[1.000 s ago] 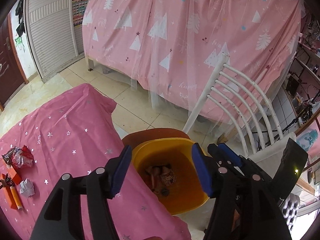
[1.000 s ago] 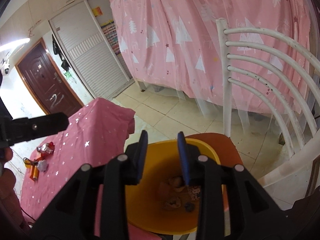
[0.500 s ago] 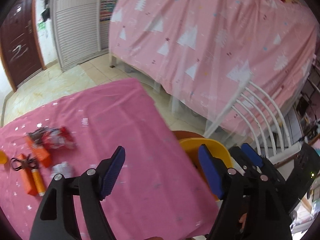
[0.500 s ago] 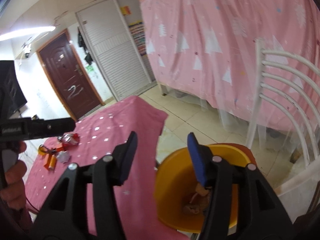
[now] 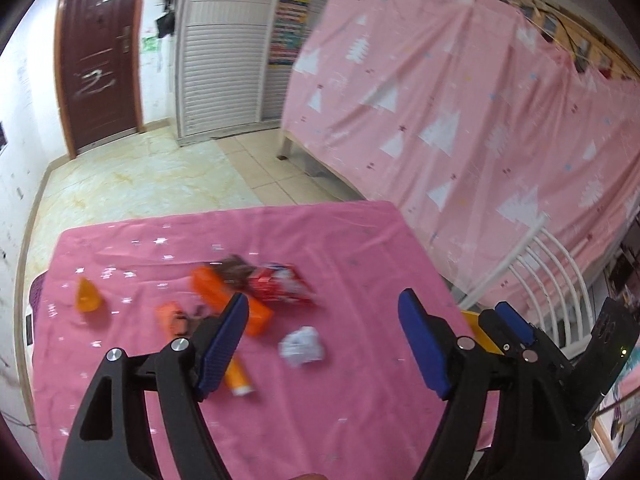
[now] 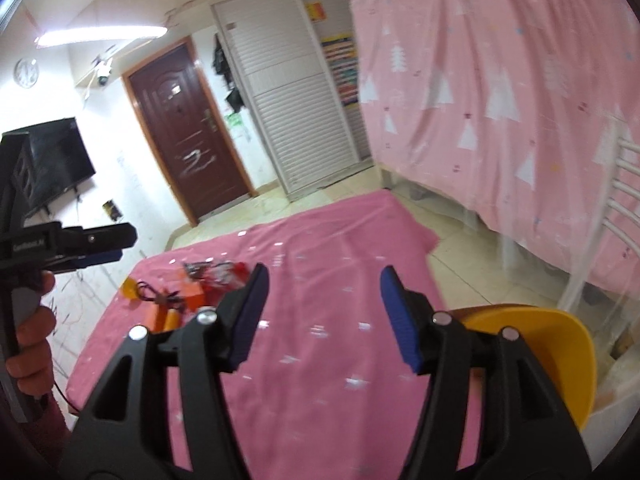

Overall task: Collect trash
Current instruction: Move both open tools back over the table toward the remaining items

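Note:
My left gripper (image 5: 322,322) is open and empty above the pink starred tablecloth (image 5: 360,248). Just ahead of it lie a crumpled white paper ball (image 5: 302,347), a red snack wrapper (image 5: 280,285), an orange box (image 5: 230,300), an orange tube (image 5: 238,380) and an orange wedge (image 5: 87,298). My right gripper (image 6: 322,314) is open and empty over the cloth (image 6: 320,280). The trash pile (image 6: 192,284) lies ahead to its left. The yellow bin (image 6: 560,352) is at its right; its inside is hidden. The left gripper (image 6: 96,250) shows at the left edge.
A white slatted chair (image 5: 548,276) stands right of the table beside the bin's rim (image 5: 478,330). A pink tree-print curtain (image 5: 460,112) hangs behind. A brown door (image 5: 100,60) and white louvred doors (image 5: 228,52) stand across the tiled floor (image 5: 140,176).
Both grippers have swung left, away from the yellow bin and towards the trash on the cloth. The right gripper's jaws have opened wider.

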Available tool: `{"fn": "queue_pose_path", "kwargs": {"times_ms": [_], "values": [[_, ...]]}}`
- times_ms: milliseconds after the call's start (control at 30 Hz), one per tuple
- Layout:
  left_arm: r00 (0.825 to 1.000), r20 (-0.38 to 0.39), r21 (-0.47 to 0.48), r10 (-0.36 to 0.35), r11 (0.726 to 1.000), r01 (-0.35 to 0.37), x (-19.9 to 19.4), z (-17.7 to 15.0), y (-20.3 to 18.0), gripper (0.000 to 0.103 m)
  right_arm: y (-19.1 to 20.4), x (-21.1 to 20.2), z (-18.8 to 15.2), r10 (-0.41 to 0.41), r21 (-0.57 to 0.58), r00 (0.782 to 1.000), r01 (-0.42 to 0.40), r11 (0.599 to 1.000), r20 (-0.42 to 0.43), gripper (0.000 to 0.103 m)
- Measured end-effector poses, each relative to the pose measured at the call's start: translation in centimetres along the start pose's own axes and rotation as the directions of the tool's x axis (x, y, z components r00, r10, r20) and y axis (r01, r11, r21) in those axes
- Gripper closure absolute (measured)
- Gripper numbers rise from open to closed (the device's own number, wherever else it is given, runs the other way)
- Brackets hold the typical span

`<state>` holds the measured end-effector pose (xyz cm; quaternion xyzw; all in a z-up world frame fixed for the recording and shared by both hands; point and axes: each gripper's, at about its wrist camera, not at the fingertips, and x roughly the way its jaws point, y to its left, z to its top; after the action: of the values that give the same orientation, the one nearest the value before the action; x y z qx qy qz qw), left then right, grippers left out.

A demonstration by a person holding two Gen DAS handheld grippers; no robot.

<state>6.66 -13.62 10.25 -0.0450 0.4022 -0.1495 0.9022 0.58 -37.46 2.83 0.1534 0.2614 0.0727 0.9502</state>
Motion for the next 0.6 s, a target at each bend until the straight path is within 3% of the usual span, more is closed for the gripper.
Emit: {"fn": "queue_pose_path", "kwargs": {"times_ms": [300, 600], "values": [[0.997, -0.003, -0.084, 0.072, 0.994, -0.072, -0.5, 0.3, 8.8, 0.032, 5.3, 3.7, -0.4, 0.065, -0.056, 0.994, -0.070, 0.996, -0.083, 0.042], [0.989, -0.047, -0.159, 0.137, 0.977, -0.143, 1.1, -0.1, 16.0, 0.031, 9.0, 7.5, -2.3, 0.087, -0.109, 0.975, -0.111, 0.988, -0.204, 0.037]]}}
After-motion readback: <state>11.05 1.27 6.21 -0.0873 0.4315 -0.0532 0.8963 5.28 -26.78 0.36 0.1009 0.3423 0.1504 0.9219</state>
